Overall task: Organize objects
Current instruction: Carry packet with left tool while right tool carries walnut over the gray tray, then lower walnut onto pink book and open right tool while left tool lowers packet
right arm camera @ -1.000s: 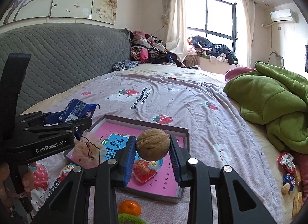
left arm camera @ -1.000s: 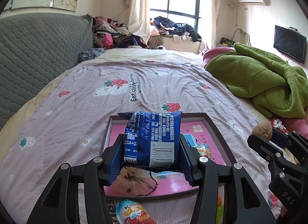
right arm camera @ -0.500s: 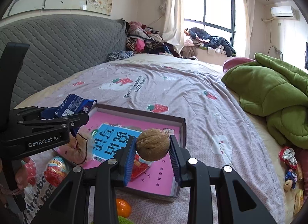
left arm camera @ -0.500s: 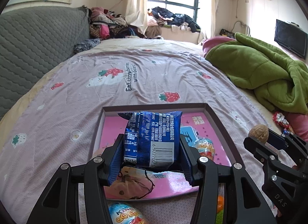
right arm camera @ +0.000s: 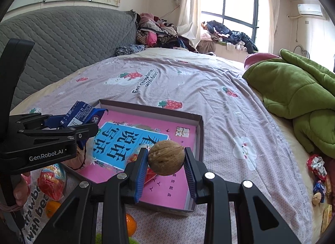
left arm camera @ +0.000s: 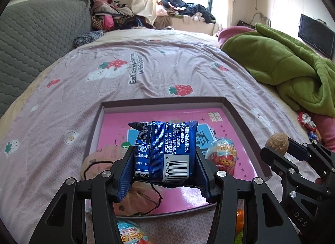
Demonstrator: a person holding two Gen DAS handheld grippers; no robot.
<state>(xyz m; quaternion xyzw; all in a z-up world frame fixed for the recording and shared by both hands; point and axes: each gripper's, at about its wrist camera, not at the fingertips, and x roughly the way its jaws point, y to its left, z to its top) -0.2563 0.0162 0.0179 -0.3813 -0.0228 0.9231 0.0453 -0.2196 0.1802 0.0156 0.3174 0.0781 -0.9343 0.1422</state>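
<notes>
The left tongs were clamped, fairly wide, on a blue snack packet, and the right tongs were pinched, narrower, on a walnut; both loads hung just above the near part of the open box on the bed. To finish well, each load should be lowered onto bare pink floor, clear of the pouch and the wrapped egg inside, before letting go, the round walnut close to a wall.
</notes>
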